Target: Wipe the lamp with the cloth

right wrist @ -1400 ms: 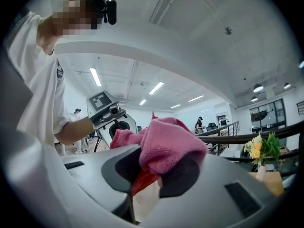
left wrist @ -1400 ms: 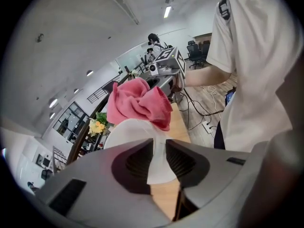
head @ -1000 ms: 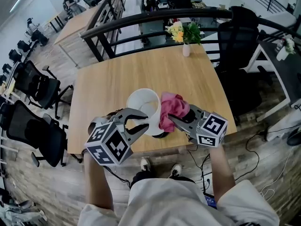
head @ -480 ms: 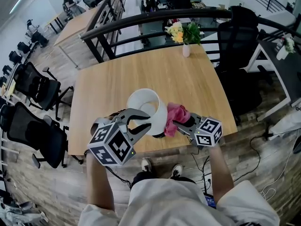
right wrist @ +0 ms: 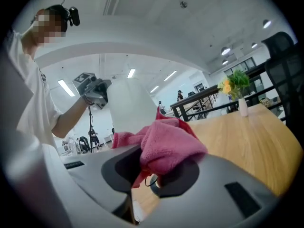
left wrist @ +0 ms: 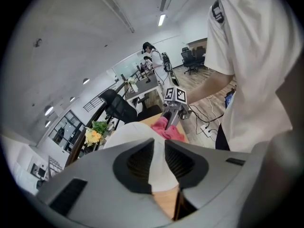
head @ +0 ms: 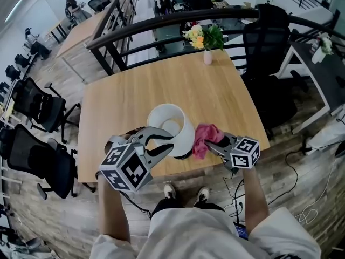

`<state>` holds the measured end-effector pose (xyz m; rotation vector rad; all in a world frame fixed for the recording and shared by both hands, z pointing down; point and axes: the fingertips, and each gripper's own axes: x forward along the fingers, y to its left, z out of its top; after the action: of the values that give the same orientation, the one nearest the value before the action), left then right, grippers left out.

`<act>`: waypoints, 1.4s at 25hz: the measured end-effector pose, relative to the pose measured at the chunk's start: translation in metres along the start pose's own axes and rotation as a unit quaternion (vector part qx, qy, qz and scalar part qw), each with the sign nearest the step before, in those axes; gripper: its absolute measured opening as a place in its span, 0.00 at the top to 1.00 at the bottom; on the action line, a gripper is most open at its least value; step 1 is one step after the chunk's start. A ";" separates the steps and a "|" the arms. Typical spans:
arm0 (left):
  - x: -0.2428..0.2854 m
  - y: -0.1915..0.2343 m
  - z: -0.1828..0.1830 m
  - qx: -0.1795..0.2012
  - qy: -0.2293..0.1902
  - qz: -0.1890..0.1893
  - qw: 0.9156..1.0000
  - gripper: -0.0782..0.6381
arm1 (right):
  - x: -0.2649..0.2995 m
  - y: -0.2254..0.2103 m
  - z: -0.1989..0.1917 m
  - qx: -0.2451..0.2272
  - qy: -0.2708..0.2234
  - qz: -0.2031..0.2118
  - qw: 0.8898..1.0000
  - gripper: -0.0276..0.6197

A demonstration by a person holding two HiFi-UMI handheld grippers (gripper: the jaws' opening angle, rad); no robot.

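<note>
The lamp's white shade (head: 171, 124) leans over its dark base (head: 183, 155) near the table's front edge. My left gripper (head: 168, 143) straddles the shade's near rim. Its jaws have just been closing with the shade wall (left wrist: 135, 129) between the pads, and they press on it. My right gripper (head: 209, 144) is shut on a bunched pink cloth (head: 205, 136), which rests against the shade's lower right side. In the right gripper view the cloth (right wrist: 166, 144) fills the jaws, with the shade (right wrist: 130, 106) right behind it. The left gripper view shows the cloth (left wrist: 169, 130) beyond the shade.
The wooden table (head: 135, 90) holds a small vase of flowers (head: 207, 41) at its far edge. A black railing (head: 161, 21) runs behind it. Black office chairs (head: 35, 104) stand to the left and one (head: 267, 36) to the right. Cables lie on the floor at the right.
My right gripper has come down with the cloth from the shade's top rim to its lower side. The shade now leans more. The left gripper has hardly moved.
</note>
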<state>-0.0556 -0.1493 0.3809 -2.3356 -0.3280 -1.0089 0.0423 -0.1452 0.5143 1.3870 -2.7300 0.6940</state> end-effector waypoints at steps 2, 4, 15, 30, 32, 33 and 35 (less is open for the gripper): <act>0.000 -0.001 0.000 0.019 -0.012 -0.013 1.000 0.74 | -0.013 0.003 0.020 -0.007 -0.026 -0.004 1.000 0.84; 0.000 -0.004 0.000 0.043 -0.025 -0.031 0.998 0.74 | -0.023 0.010 0.046 -0.027 -0.050 -0.010 0.998 0.84; -0.003 -0.012 0.004 0.132 -0.069 -0.095 0.984 0.74 | -0.030 0.085 0.160 -0.172 -0.111 -0.010 0.979 0.84; -0.004 -0.017 0.010 0.087 -0.054 -0.085 0.991 0.75 | -0.013 0.066 0.159 -0.122 -0.129 0.134 0.975 0.84; -0.003 -0.016 0.008 0.074 -0.048 -0.081 0.993 0.75 | -0.012 0.063 0.149 -0.114 -0.122 0.148 0.975 0.84; -0.003 -0.015 0.008 0.068 -0.048 -0.078 0.993 0.75 | -0.011 0.061 0.142 -0.109 -0.117 0.154 0.975 0.84; -0.003 -0.015 0.010 0.062 -0.050 -0.073 0.994 0.75 | -0.010 0.058 0.129 -0.095 -0.105 0.167 0.976 0.84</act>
<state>-0.0587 -0.1315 0.3795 -2.2791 -0.5918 -0.9140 0.0287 -0.1576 0.3741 1.0263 -3.1368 0.2871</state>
